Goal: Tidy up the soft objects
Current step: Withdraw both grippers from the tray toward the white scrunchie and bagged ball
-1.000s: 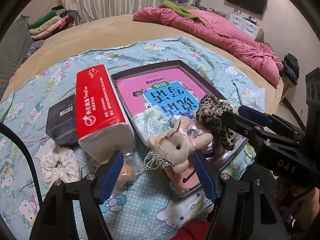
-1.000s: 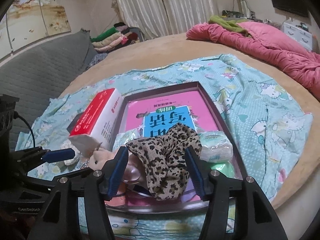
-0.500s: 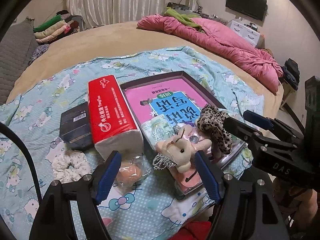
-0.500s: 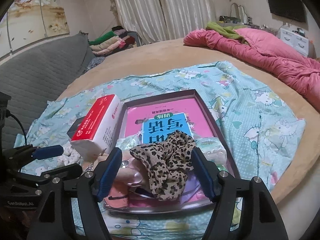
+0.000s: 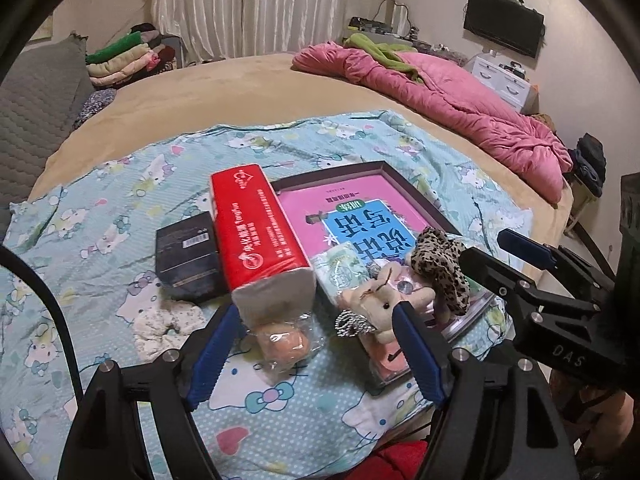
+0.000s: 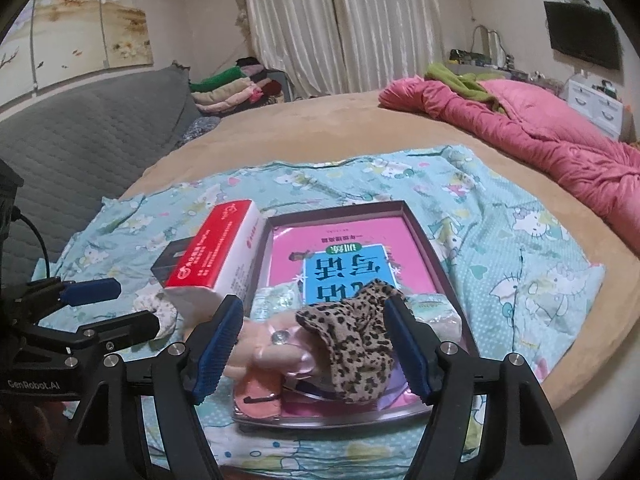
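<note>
right gripper (image 6: 314,344) jaws parted, just opened wider, gripping nothing | leopard scrunchie (image 6: 352,344) lying between and beyond fingers, in tray (image 6: 420,232) | left gripper (image 5: 316,354) open, empty | plush toy (image 5: 382,300) just ahead

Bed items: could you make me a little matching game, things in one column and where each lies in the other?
Things:
1. leopard-print scrunchie
2. white floral scrunchie
3. red tissue pack
4. pink quilt

Places:
A. bunched at the far side of the bed
B. on the blue cartoon sheet, in front of the black box
C. in the shallow tray, over the pink booklet
D. between the black box and the tray

Pairs: 1-C, 2-B, 3-D, 4-A
</note>
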Demonstrator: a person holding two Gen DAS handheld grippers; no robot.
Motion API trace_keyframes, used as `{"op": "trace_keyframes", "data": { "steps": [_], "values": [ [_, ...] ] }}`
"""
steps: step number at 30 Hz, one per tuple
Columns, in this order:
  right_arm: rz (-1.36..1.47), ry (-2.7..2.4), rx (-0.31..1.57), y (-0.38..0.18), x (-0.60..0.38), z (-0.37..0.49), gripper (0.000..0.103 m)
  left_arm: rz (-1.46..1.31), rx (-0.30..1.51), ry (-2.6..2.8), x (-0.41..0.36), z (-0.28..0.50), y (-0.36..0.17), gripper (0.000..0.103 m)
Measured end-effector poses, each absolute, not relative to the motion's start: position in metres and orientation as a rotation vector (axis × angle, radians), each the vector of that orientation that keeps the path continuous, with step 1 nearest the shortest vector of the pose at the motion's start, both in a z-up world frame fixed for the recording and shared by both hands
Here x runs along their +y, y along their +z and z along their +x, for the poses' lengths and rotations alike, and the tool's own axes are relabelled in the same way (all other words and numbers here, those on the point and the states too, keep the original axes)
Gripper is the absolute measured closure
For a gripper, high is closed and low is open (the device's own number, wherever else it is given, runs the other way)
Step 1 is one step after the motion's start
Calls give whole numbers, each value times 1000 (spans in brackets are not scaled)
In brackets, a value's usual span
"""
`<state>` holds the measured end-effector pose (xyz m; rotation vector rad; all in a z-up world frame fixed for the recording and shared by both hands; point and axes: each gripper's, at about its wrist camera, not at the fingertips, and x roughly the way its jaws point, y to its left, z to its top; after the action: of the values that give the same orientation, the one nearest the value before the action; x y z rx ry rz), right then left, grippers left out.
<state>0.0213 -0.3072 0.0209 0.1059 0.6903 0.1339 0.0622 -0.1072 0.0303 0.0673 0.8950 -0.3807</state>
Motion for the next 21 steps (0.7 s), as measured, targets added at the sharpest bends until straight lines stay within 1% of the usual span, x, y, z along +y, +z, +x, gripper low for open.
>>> {"op": "trace_keyframes", "data": {
  "steps": [5, 8, 21],
  "values": [
    [97, 129, 670, 29, -301, 17, 28, 63, 882, -365, -98, 59, 37, 25],
    [99, 135, 657, 35, -297, 14, 26, 59, 879, -356, -93, 57, 40, 23],
    [48, 173, 639, 49, -268, 6, 26, 19, 870, -318, -68, 51, 47, 23]
  ]
}}
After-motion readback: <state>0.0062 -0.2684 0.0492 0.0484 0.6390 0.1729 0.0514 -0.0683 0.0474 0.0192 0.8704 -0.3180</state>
